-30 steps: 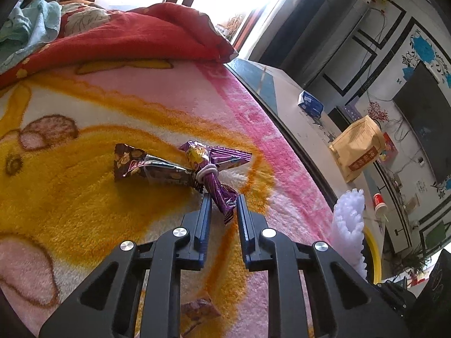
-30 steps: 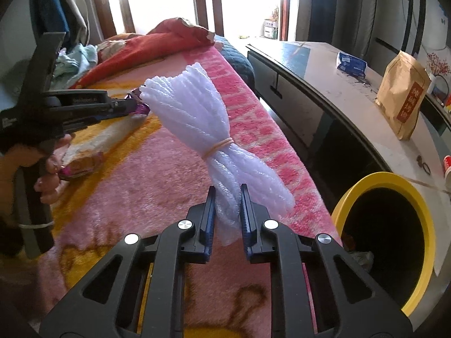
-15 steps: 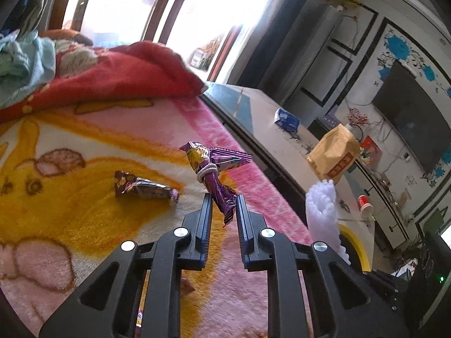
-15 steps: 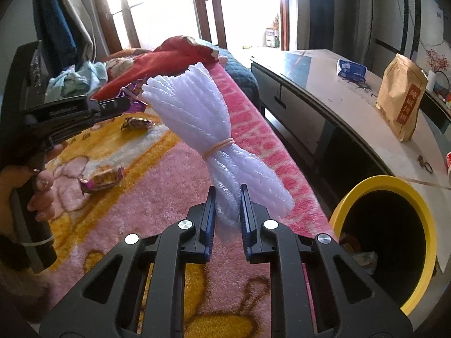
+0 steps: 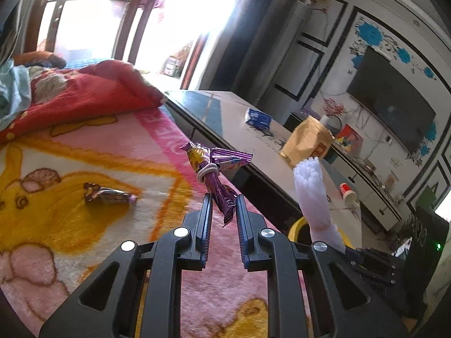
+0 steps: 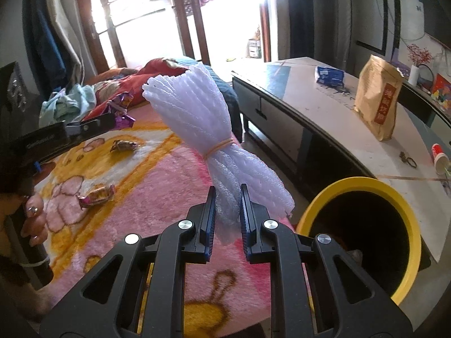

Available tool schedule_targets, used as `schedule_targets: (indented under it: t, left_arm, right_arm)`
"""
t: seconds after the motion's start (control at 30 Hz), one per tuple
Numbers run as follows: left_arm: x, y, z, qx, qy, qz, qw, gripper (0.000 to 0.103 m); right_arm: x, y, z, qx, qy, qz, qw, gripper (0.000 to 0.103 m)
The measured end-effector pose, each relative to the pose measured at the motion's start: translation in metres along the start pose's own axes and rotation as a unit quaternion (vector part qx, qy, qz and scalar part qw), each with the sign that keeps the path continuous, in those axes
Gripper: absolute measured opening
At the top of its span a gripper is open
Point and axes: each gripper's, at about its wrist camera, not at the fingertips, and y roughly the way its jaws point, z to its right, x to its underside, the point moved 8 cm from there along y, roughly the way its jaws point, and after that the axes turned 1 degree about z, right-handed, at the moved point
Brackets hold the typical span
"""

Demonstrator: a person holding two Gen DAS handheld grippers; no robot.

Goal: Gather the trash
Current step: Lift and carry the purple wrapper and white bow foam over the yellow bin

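My left gripper (image 5: 222,205) is shut on a purple snack wrapper (image 5: 214,169) tied with a rubber band, held above the pink and yellow blanket (image 5: 84,146). My right gripper (image 6: 227,200) is shut on a white foam net bundle (image 6: 203,129) bound with a rubber band; the bundle also shows in the left wrist view (image 5: 311,188). A yellow-rimmed trash bin (image 6: 363,233) stands to the right of the bed edge, just right of my right gripper. Two wrapped candies (image 6: 124,146) (image 6: 97,195) lie on the blanket; one shows in the left wrist view (image 5: 108,197).
A long low cabinet (image 6: 324,118) runs along the right, carrying a brown paper bag (image 6: 377,101), a blue packet (image 6: 328,74) and a red cup (image 6: 439,155). A red quilt (image 5: 70,93) and clothes lie at the bed's far end. A TV (image 5: 391,101) hangs on the wall.
My left gripper has lifted the purple wrapper off the blanket and swung right toward the cabinet side. The right gripper with the foam bundle has risen slightly.
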Motion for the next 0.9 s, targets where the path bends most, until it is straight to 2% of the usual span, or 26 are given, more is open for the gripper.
schedule_targets:
  t: [0.5, 0.9]
  left_arm:
    - [0.017, 0.007, 0.059, 0.051, 0.049, -0.018, 0.9973, 0.016]
    - [0.04, 0.021, 0.108, 0.088, 0.1, -0.044, 0.9901, 0.016]
  right_arm:
    - [0.007, -0.024, 0.055, 0.047, 0.049, 0.011, 0.998, 0.011]
    - [0.024, -0.039, 0.113, 0.094, 0.104, 0.007, 0.99, 0.011]
